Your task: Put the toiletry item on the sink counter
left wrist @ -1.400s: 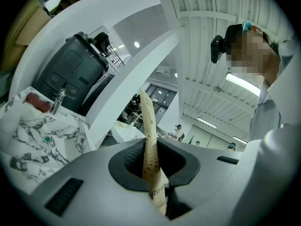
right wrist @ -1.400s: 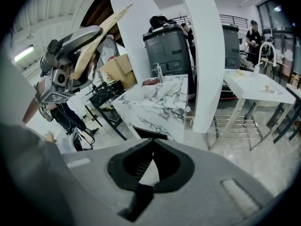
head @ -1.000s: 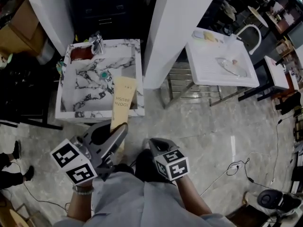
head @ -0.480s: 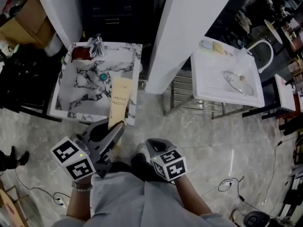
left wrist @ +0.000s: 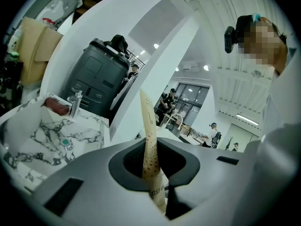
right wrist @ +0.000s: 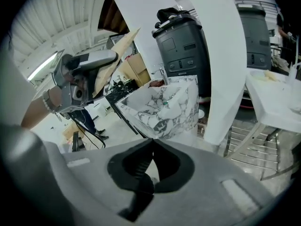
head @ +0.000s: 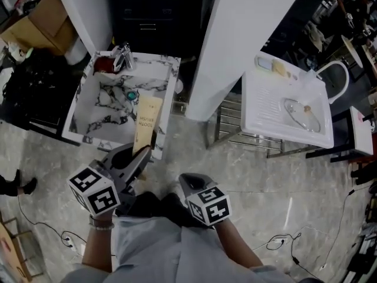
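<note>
Holding a tan toothbrush box (head: 147, 121) by its near end, the left claw (head: 145, 152) is shut tight on it, with the pads pressing its two flat sides. In the left gripper view the box sticks up and out from between the jaws, with nothing under its far end. From the head view the box lies over the front right part of the marble sink (head: 84, 138), across its right rim, and its far end points at the bowl. It is in the air and not set down on the sink top. At the back of the sink stands a shiny tap (head: 123, 56), with a red thing (head: 104, 63) just beside it. A small green plug (head: 131, 95) sits in the middle of the bowl. The right claw (head: 187, 183) is low and near the person's body, to the right of the left claw and apart from the sink. Its jaws are closed together with nothing in them. A big white pillar (head: 235, 46) stands to the right of the sink. Past the pillar is a white sink (head: 265, 125) on a metal frame. A dark cabinet (head: 147, 16) stands behind the marble sink
</note>
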`<state>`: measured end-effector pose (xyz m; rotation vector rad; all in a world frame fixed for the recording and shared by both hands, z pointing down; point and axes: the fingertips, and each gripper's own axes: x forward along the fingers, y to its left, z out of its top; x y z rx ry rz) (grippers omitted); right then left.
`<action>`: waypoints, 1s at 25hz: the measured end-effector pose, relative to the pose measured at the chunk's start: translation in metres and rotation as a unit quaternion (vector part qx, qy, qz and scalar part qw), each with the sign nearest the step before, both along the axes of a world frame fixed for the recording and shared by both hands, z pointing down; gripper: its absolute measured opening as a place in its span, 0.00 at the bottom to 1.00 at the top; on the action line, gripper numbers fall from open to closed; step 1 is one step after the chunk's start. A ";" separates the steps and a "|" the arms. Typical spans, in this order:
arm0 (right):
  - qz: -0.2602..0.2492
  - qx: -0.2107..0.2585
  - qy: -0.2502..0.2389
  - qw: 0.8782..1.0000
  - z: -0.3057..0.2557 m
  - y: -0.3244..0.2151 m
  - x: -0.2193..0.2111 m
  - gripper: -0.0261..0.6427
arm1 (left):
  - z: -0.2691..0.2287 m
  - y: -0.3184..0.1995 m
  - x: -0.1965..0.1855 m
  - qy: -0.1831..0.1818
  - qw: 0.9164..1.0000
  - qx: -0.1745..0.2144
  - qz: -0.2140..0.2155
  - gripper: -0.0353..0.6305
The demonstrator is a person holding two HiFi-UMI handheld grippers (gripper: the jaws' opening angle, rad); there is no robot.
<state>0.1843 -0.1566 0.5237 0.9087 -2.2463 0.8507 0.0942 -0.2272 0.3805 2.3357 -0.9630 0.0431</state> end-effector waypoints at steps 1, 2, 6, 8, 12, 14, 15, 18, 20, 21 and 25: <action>-0.002 0.002 0.001 1.000 0.000 -0.001 0.001 0.04 | 0.005 -0.002 0.000 -0.005 1.000 -0.005 0.001 0.12; -0.003 0.002 0.000 1.000 -0.001 -0.003 0.002 0.03 | 0.010 -0.004 0.000 -0.011 1.000 -0.010 0.001 0.12; 0.000 0.001 -0.005 1.000 -0.003 -0.012 0.003 0.03 | 0.038 -0.013 -0.003 -0.050 0.998 -0.032 0.012 0.12; 0.003 -0.001 -0.004 1.000 -0.002 -0.015 0.005 0.03 | 0.053 -0.015 -0.004 -0.063 0.997 -0.047 0.016 0.12; 0.013 -0.002 -0.005 1.000 -0.003 -0.025 0.003 0.03 | 0.078 -0.020 -0.006 -0.090 0.993 -0.071 0.036 0.12; 0.021 -0.001 -0.004 1.000 -0.004 -0.031 0.004 0.04 | 0.089 -0.023 -0.006 -0.101 0.991 -0.080 0.047 0.12; 0.026 0.000 -0.004 1.000 -0.004 -0.035 0.004 0.04 | 0.094 -0.024 -0.006 -0.106 0.989 -0.085 0.053 0.12; 0.041 0.003 -0.002 0.999 -0.006 -0.041 0.004 0.04 | 0.111 -0.026 -0.005 -0.128 0.984 -0.098 0.078 0.12; 0.047 0.006 0.001 0.999 -0.006 -0.044 0.004 0.04 | 0.122 -0.028 -0.004 -0.147 0.979 -0.104 0.095 0.12; 0.051 0.006 0.003 0.999 -0.006 -0.045 0.004 0.03 | 0.127 -0.029 -0.004 -0.156 0.976 -0.107 0.103 0.12; 0.066 0.003 0.004 0.998 -0.005 -0.048 0.003 0.03 | 0.147 -0.029 -0.004 -0.188 0.966 -0.120 0.131 0.12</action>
